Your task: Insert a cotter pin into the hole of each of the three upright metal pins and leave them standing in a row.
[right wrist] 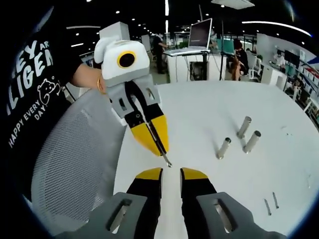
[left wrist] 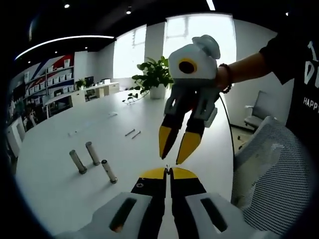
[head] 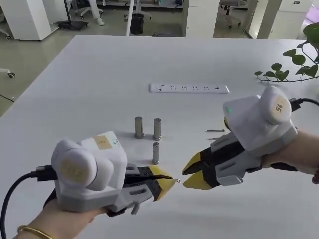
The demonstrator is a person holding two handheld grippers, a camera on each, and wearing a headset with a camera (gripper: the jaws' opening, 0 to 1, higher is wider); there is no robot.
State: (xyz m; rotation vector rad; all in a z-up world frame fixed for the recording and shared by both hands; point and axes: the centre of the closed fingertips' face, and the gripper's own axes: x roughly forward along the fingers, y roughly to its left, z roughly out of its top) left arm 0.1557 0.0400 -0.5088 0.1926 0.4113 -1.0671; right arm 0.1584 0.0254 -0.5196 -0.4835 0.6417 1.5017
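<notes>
Cotter pin (right wrist: pixel 166 160) was pinched in the closed left gripper (head: pixel 168 182), just ahead of the open right gripper (head: pixel 191 173), above the table (head: pixel 99 74) near three standing metal pins (head: pixel 156 153); a mistimed handover could drop it.

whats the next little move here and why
Probably ease the open right gripper forward and close it on the tip of the cotter pin that sticks out of the shut left gripper. Its jaws face that tip across a small gap, so a regrip seems likely before going to the nearest upright pin.
</notes>
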